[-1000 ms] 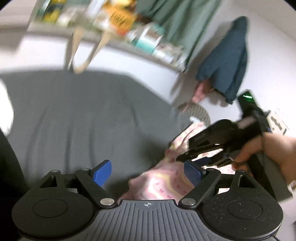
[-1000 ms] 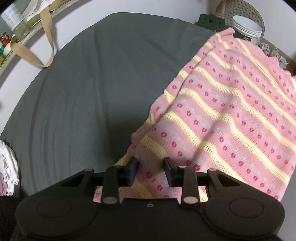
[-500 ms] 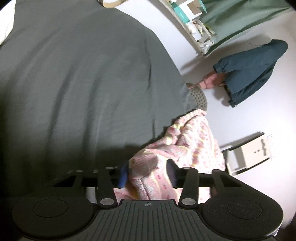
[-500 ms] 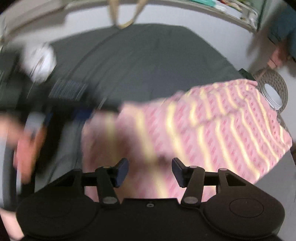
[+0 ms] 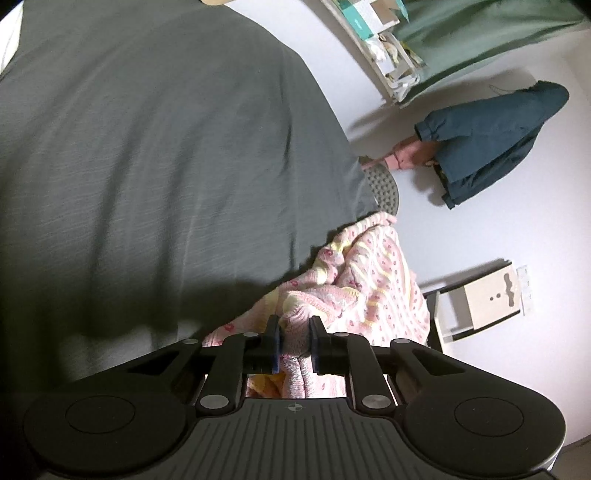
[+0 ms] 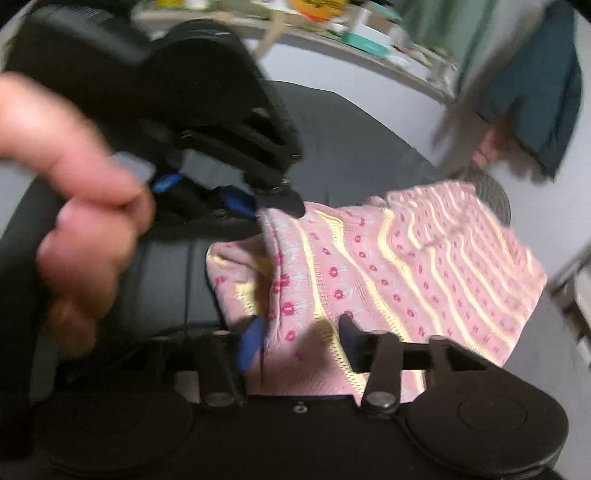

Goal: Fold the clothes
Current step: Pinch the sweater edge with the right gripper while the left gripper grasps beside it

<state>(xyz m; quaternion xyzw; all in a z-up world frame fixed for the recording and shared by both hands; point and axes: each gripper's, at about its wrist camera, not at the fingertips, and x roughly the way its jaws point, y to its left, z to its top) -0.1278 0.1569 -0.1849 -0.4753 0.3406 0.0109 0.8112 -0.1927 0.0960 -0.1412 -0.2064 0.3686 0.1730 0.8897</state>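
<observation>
Sweater [image 5: 373, 269] first: it is pink with yellow stripes and little red dots, and it lies at the edge of the grey bed [image 5: 147, 155], partly hanging past it. My left gripper [image 5: 294, 341] has its jaws squeezed tight on a bunched fold of the sweater, so the knit bulges up between them.

My right gripper [image 6: 299, 339] has its jaws apart. The sweater's edge lies between them, but they are not pinching it. From that camera I see my other gripper [image 6: 258, 201] up at the left, holding a corner of the sweater, with a hand [image 6: 74, 206] wrapped round its handle. That picture is blurry.

The sweater spreads out flat to the right there, its stripes running away from me.

Beyond the bed is a white wall. A dark blue jacket [image 5: 495, 140] hangs on it. A round grey basket [image 5: 384, 186] sits by the bed's corner. A shelf [image 5: 384, 48] full of small things runs along the wall, next to a green curtain [image 5: 491, 33].
</observation>
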